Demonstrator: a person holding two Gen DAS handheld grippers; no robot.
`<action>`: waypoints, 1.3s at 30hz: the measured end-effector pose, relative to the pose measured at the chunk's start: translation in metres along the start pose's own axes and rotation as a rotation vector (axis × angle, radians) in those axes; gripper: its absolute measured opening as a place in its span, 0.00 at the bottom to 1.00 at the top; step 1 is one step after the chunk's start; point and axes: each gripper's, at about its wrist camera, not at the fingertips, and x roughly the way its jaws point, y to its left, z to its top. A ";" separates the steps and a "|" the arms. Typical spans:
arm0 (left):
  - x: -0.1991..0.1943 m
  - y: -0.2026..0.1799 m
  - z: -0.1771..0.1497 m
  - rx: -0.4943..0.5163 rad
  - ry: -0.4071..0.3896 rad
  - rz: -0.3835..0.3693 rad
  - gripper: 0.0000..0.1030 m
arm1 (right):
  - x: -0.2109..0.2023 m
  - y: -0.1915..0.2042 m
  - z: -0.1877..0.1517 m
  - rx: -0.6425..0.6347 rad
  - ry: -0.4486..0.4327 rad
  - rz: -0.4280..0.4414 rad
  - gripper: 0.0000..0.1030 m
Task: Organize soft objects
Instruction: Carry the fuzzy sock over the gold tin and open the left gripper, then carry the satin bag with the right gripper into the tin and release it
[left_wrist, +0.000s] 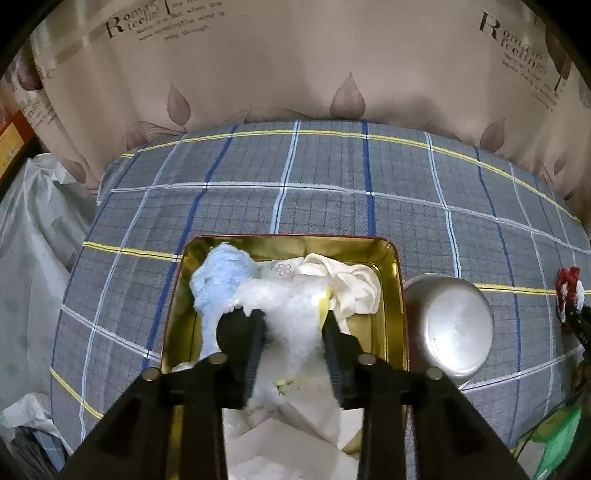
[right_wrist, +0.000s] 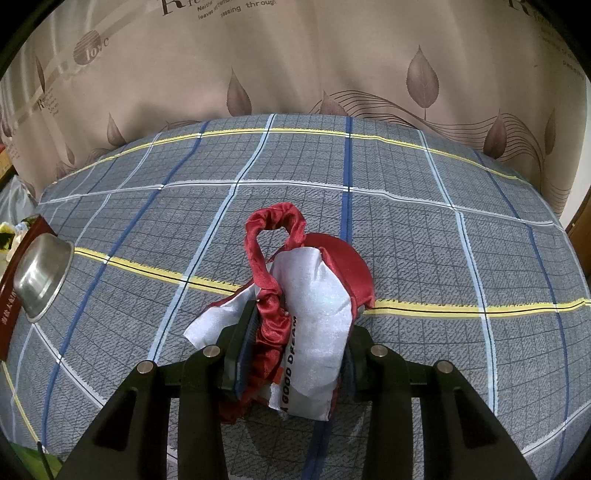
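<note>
Over a plaid bedspread (left_wrist: 332, 177), my left gripper (left_wrist: 293, 325) hangs above the gold tin (left_wrist: 397, 295), its jaws partly open around a fluffy white cloth (left_wrist: 291, 314) that lies in the tin; the pads flank it and do not look to be squeezing it. A light blue towel (left_wrist: 221, 280) and a cream cloth (left_wrist: 351, 284) already sit in the tin beside it, with white folded pieces below, so most of the sorting looks done on this side. My right gripper (right_wrist: 295, 347) is clamped on a red and white satin pouch (right_wrist: 314, 314), held just above the bedspread and well apart from the tin; I judge this is what is left to bring over. A steel bowl (left_wrist: 454, 325) lies upside down just beside the tin's right wall. The near end of the tin is hidden behind my left gripper, the pouch's lettering is cut off by folds, and the green thing at the left view's lower right corner is too cropped to name.
</note>
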 end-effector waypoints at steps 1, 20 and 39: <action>0.000 0.000 0.000 0.001 0.001 0.002 0.37 | 0.000 0.000 0.000 0.000 0.000 0.000 0.35; -0.079 0.033 -0.041 -0.046 -0.159 0.018 0.46 | 0.002 0.000 0.002 -0.001 0.029 -0.017 0.35; -0.073 0.095 -0.116 -0.222 -0.145 0.203 0.46 | -0.035 0.054 0.024 -0.073 0.062 -0.055 0.24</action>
